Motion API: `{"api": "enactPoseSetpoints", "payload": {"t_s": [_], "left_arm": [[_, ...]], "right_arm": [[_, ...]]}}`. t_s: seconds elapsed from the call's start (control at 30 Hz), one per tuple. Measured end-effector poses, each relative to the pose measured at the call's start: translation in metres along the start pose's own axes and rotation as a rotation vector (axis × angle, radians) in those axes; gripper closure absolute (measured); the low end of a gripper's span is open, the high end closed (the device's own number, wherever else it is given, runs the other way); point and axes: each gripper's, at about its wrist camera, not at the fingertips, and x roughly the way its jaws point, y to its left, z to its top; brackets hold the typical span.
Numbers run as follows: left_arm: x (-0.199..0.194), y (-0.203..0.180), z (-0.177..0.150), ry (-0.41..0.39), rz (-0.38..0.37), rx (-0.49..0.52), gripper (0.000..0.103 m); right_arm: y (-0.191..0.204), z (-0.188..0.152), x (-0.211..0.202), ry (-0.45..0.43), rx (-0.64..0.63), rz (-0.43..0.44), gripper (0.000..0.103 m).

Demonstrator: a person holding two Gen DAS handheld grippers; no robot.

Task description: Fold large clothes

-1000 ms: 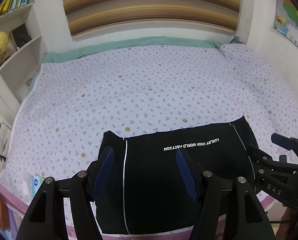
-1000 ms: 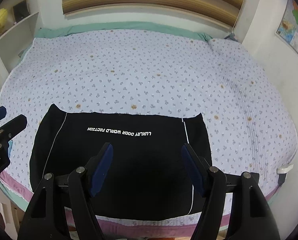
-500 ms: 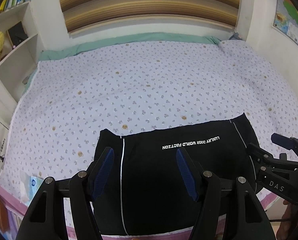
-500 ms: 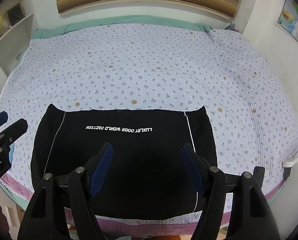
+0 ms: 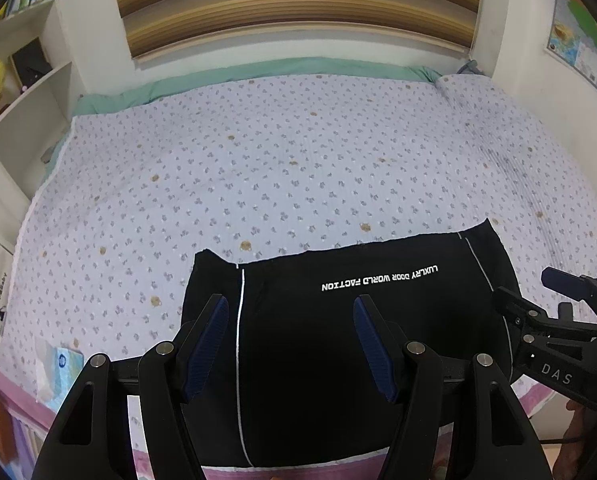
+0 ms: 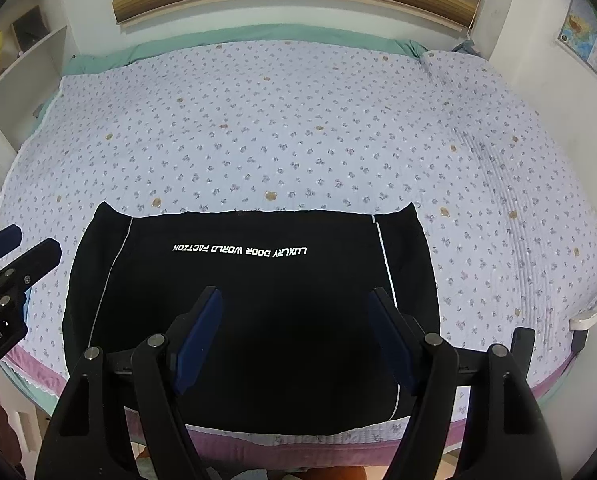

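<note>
Left wrist view has the left gripper (image 5: 291, 332) spread wide with nothing between its blue pads (image 5: 206, 344), poised above the near half of the black garment (image 5: 318, 344). The garment lies flat as a folded rectangle at the near edge of the bed (image 5: 298, 168), its lower border reaching the pink trim of the bedspread. White lettering (image 5: 379, 279) reading upside down runs across its far part, and a thin white piping line (image 5: 240, 340) runs down its left side. The right gripper (image 5: 538, 296) enters from the right edge, just beside the garment's right border, its fingers apart and holding nothing.

Right wrist view shows the right gripper (image 6: 294, 328) likewise wide open and unloaded, over the middle of the garment (image 6: 250, 320). The left gripper (image 6: 22, 246) pokes in from the left edge, over the bedspread just left of the garment.

Farther out, a small blue-and-white packet (image 5: 60, 368) lies on the bed's near left corner, white shelves (image 5: 26, 92) stand on the left wall, striped blinds (image 5: 298, 0) hang beyond the bed, and a map (image 5: 578, 44) hangs on the right wall.
</note>
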Motion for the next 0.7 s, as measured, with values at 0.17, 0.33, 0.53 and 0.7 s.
{"api": "enactPoseSetpoints", "payload": {"t_s": [0.17, 0.33, 0.53, 0.7], "left_arm": [[0.0001, 0.0041, -0.0011, 0.000, -0.009, -0.020, 0.037], [0.0009, 0.0056, -0.0010, -0.001, -0.001, -0.018, 0.037], [0.0013, 0.0061, -0.0019, 0.000, 0.004, -0.026, 0.037], [0.0027, 0.0089, -0.0020, 0.000, 0.022, -0.035, 0.037]], "right_arm": [[-0.0010, -0.0012, 0.0035, 0.017, 0.011, 0.009, 0.026], [0.0001, -0.0017, 0.0055, 0.026, 0.010, 0.015, 0.026], [0.0008, -0.0015, 0.0070, 0.030, 0.006, 0.027, 0.026], [0.0063, -0.0025, 0.0079, 0.031, -0.010, 0.033, 0.026]]}}
